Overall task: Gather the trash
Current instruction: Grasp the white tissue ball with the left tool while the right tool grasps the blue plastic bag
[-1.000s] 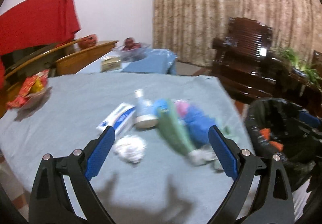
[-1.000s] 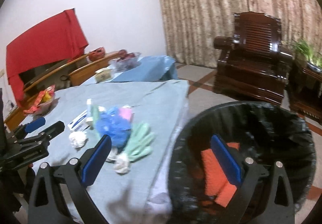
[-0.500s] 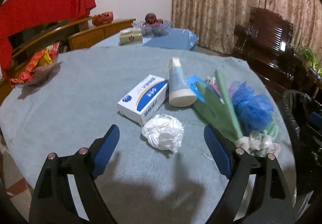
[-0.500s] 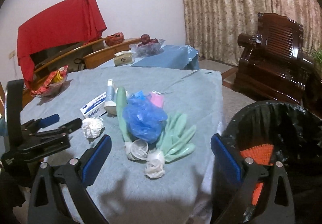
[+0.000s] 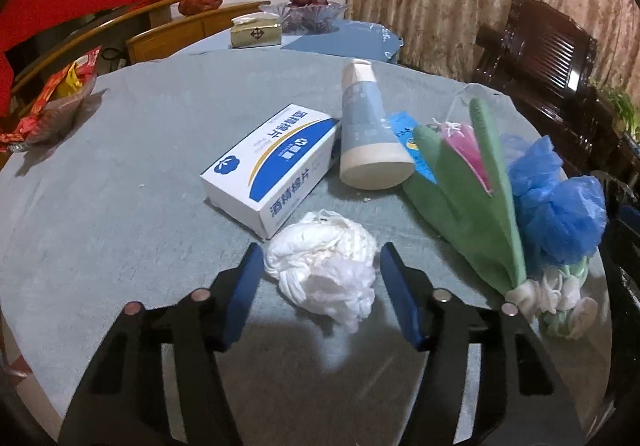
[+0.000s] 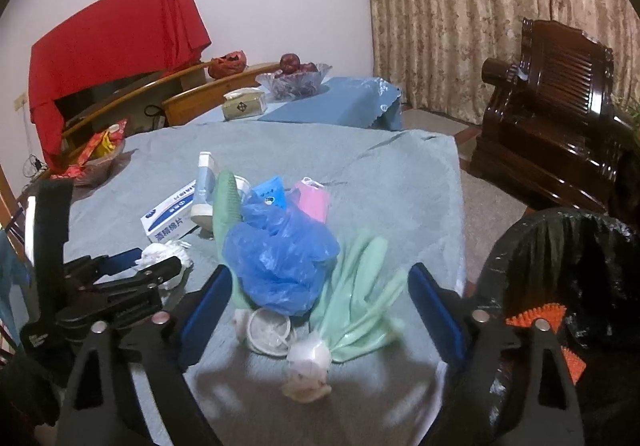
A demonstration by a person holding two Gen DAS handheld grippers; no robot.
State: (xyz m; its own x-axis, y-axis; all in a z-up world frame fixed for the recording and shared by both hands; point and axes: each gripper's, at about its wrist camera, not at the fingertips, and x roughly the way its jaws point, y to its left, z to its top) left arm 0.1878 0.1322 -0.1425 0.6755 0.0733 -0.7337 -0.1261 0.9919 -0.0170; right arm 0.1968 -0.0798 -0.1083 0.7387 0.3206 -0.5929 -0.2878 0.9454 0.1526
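Observation:
A crumpled white tissue [image 5: 324,264] lies on the grey-blue tablecloth [image 5: 120,173]. My left gripper [image 5: 322,258] is open, low over the cloth, with a blue pad on each side of the tissue; it also shows in the right wrist view [image 6: 154,264]. A white and blue box [image 5: 272,165], a pale tube [image 5: 368,137], green gloves [image 5: 472,189] and a blue plastic bag [image 5: 556,205] lie beyond. My right gripper [image 6: 320,280] is open over the blue bag [image 6: 280,258] and mint gloves [image 6: 360,294]. A black-lined trash bin [image 6: 568,266] stands at the right.
A snack bowl [image 5: 52,101] sits at the table's left edge. A second table with a tissue box [image 5: 256,31] and fruit bowl [image 5: 308,9] stands behind. Wooden chairs [image 5: 160,25] and a dark armchair [image 6: 556,117] flank the table.
My left gripper moved forward and down, and its jaws narrowed around the white tissue. My right gripper swung left from over the bin to over the blue bag and gloves.

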